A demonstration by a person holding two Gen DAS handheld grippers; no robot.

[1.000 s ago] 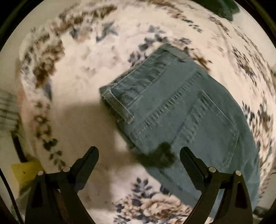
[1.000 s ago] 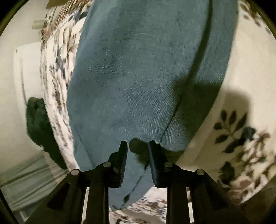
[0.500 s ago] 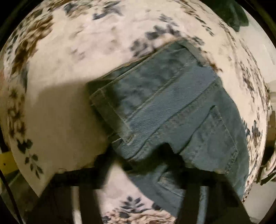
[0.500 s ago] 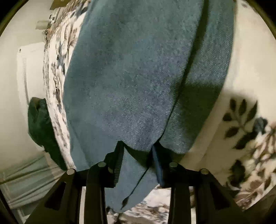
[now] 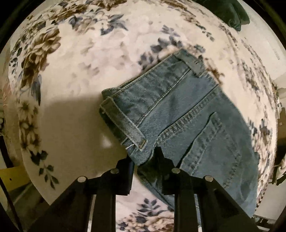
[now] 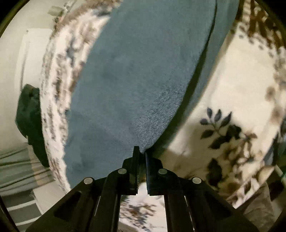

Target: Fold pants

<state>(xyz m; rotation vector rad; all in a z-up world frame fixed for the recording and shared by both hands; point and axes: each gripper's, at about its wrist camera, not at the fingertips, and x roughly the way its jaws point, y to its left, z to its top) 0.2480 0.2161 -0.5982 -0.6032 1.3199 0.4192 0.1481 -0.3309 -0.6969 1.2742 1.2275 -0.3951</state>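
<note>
Blue denim jeans [image 5: 187, 117] lie on a floral bedspread [image 5: 75, 78], waistband and a back pocket facing up. My left gripper [image 5: 144, 160] is shut on the near corner of the waistband, which bunches between the fingers. In the right wrist view the plain leg fabric of the jeans [image 6: 143, 80] fills the middle, one layer over another. My right gripper [image 6: 141, 153] is shut on the near edge of that fabric and holds it a little off the bedspread [image 6: 232, 92].
A dark green garment [image 5: 228, 12] lies at the far edge of the bed, and also shows in the right wrist view [image 6: 28, 114]. A striped cloth [image 6: 16, 169] hangs below the bed's left side. A yellow object [image 5: 12, 178] sits off the bed at lower left.
My left gripper came down from open above the bedspread and closed on the waistband corner. My right gripper narrowed from a small gap to fully closed on the leg fabric's edge.
</note>
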